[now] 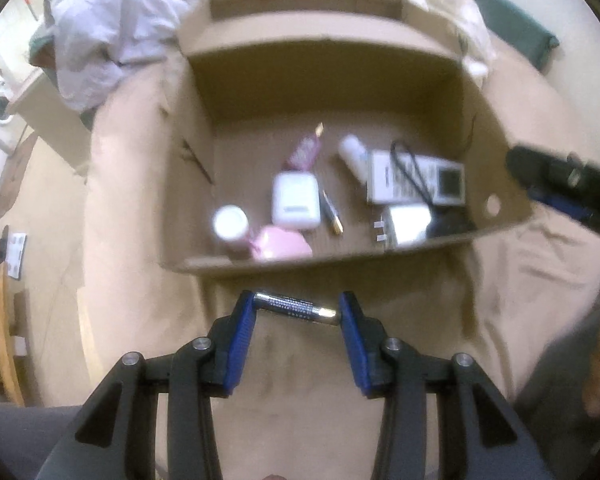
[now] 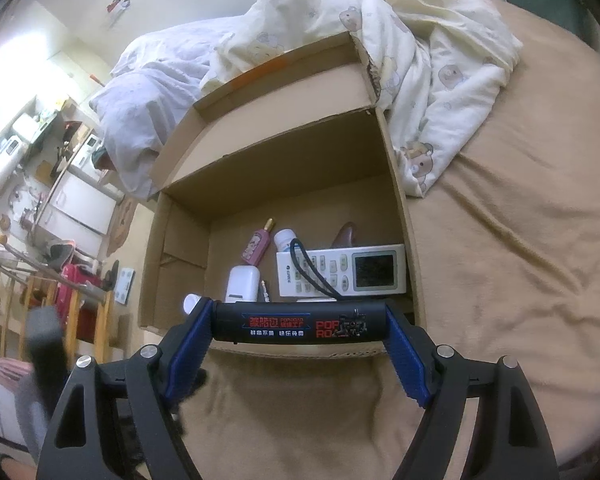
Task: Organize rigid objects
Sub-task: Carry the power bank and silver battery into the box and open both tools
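Box [image 2: 396,184] holds remote [image 2: 340,270], bottles and charger; its 12 o'clock half is bare. Left gripper [image 1: 298,308] jaws clamp battery [image 1: 296,306], right gripper [image 2: 300,326] jaws clamp black tube [image 2: 300,326].

Cardboard box [image 2: 396,184], open top, flaps up. Inside, on its floor: white remote [image 2: 342,270] flat w/ black cord across it, by the box's right wall; white bottle [image 2: 285,239] behind remote; pink bottle [image 2: 256,246] w/ gold cap, left of white one; white charger [image 2: 243,283] mid-floor. Battery [image 1: 296,306] crosswise just outside box's near wall. Black tube [image 2: 300,325] w/ red print, crosswise over the near wall.
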